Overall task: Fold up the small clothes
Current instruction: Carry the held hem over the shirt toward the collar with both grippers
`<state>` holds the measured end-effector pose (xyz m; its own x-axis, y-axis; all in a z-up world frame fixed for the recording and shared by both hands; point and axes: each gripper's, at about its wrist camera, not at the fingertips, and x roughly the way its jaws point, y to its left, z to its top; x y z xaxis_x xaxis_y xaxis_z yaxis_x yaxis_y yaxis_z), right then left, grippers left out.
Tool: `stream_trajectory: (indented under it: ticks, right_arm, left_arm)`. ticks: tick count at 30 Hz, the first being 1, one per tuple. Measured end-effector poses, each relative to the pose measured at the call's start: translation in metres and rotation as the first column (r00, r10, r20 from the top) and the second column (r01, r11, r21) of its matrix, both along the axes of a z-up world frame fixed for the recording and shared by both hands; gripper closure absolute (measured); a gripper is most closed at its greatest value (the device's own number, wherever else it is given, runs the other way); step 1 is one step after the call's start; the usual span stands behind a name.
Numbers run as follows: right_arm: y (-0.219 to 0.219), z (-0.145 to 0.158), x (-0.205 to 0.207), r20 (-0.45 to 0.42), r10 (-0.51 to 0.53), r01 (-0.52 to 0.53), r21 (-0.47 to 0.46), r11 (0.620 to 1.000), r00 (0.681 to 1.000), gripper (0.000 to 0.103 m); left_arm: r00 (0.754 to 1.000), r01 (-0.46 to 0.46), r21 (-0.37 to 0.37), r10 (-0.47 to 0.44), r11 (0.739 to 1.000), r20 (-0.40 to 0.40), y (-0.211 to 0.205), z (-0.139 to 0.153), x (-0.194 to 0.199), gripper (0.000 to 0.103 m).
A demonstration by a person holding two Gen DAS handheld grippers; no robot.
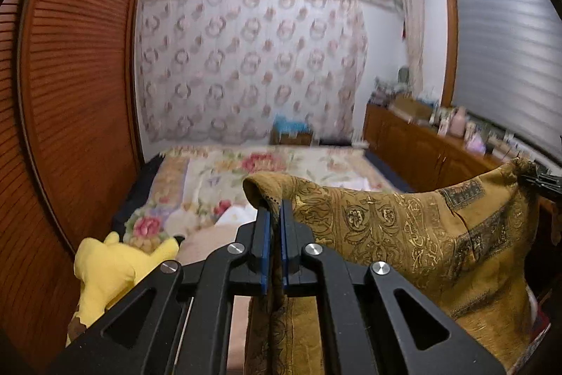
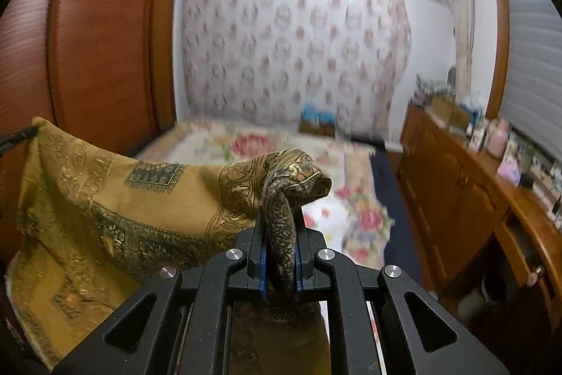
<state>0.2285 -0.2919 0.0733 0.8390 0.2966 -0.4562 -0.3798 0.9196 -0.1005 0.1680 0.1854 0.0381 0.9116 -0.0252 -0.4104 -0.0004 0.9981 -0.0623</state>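
Left gripper (image 1: 275, 217), jaws clamped on one corner of the mustard patterned cloth (image 1: 404, 234), which passes between the blue pads (image 1: 266, 245). Right gripper (image 2: 280, 227), jaws clamped on a bunched corner. Cloth hangs spread between both grippers, above the floral bed (image 1: 217, 178).

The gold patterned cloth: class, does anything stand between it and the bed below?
Nothing visible does. The gold patterned cloth hangs stretched between left gripper and right gripper, above the floral bed.
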Motion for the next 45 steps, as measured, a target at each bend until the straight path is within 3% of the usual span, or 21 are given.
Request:
stream_trajectory:
  ticks: [2,4,6,7,8,11,13,15,18,23,31,34,41,45]
  right_arm:
    - [0.010,-0.015,0.020,-0.048,-0.019,0.018,-0.013,1.000,0.999,0.092]
    - [0.016,-0.023,0.033,-0.073,-0.049,0.048,-0.024,0.999,0.996,0.085]
    - [0.023,-0.031,0.040,-0.099,-0.085,0.081,-0.047,0.996,0.991,0.071]
    - [0.027,-0.032,0.041,-0.117,-0.086,0.081,-0.050,0.995,0.989,0.067]
    - [0.032,-0.032,0.040,-0.127,-0.086,0.080,-0.050,0.996,0.988,0.060]
    - [0.034,-0.026,0.038,-0.138,-0.074,0.069,-0.037,0.997,0.988,0.054]
    - [0.032,-0.025,0.034,-0.165,-0.064,0.062,-0.015,0.998,0.984,0.054]
    - [0.022,-0.026,0.021,-0.186,-0.059,0.059,-0.002,0.998,0.981,0.054]
    - [-0.005,-0.037,0.035,-0.252,-0.013,0.019,0.020,1.000,0.968,0.054]
    - [-0.011,-0.052,0.019,-0.308,0.003,-0.013,-0.030,0.999,0.951,0.054]
    - [-0.049,-0.046,0.012,-0.348,-0.027,0.031,0.007,0.999,0.937,0.053]
    - [-0.059,-0.048,0.016,-0.374,-0.049,0.060,0.016,0.998,0.926,0.054]
    - [-0.064,-0.045,0.048,-0.409,-0.063,0.094,0.056,0.994,0.910,0.054]
    - [-0.060,-0.043,0.067,-0.411,-0.076,0.107,0.052,0.993,0.909,0.054]
  left_arm:
    - [0.999,-0.014,0.022,0.015,1.000,-0.034,-0.004,-0.011,0.010,0.096]
    - [0.996,-0.030,0.025,0.032,0.999,-0.085,-0.005,-0.020,0.022,0.093]
    - [0.995,-0.020,0.013,0.021,1.000,-0.101,-0.005,-0.027,0.021,0.080]
    - [0.995,-0.013,0.007,0.014,1.000,-0.103,-0.007,-0.028,0.019,0.057]
    - [0.995,-0.001,-0.001,0.001,1.000,-0.101,-0.008,-0.032,0.013,0.047]
    - [0.992,0.016,-0.021,-0.018,1.000,-0.127,-0.012,-0.041,0.004,0.031]
    - [0.988,0.017,-0.025,-0.021,1.000,-0.153,-0.019,-0.055,-0.008,0.026]
    - [0.983,0.027,-0.030,-0.032,0.999,-0.183,-0.026,-0.070,-0.017,0.025]
    - [0.965,0.062,-0.043,-0.071,0.997,-0.251,-0.038,-0.094,-0.027,0.025]
    - [0.932,0.131,-0.017,-0.129,0.991,-0.338,-0.062,-0.122,-0.033,0.025]
    - [0.899,0.143,-0.016,-0.137,0.990,-0.416,-0.061,-0.142,-0.031,0.025]
    - [0.890,0.147,0.023,-0.122,0.989,-0.440,-0.065,-0.150,-0.028,0.025]
    - [0.871,0.174,0.038,-0.135,0.984,-0.472,-0.075,-0.158,-0.025,0.015]
    - [0.870,0.176,0.039,-0.137,0.984,-0.474,-0.075,-0.158,-0.025,0.014]
